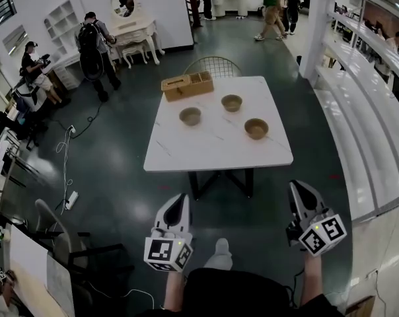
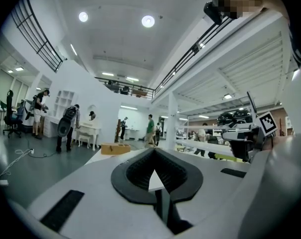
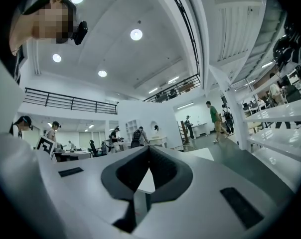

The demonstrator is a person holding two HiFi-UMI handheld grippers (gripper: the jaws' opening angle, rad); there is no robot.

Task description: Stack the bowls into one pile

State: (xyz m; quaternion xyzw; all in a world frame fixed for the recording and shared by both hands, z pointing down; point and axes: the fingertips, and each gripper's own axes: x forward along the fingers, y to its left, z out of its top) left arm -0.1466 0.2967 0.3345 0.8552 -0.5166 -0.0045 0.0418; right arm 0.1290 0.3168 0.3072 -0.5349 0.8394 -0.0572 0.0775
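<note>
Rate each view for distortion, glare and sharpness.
Head view: even light, sharp on the table, straight lines bowed toward the edges. Left gripper view: strong fisheye, black corners, ceiling lamps blown out. Right gripper view: same fisheye, ceiling lamps glaring, distant room fairly crisp.

3 small, round, tan-brown bowls stand upright, empty and unstacked on the white marble-look table [image 1: 213, 152], well apart in a loose triangle: the left bowl [image 1: 190, 116], the rear bowl [image 1: 232, 102] and the right bowl [image 1: 256, 128].

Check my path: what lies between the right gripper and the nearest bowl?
Head view: only floor and bare tabletop between right gripper and bowl.
</note>
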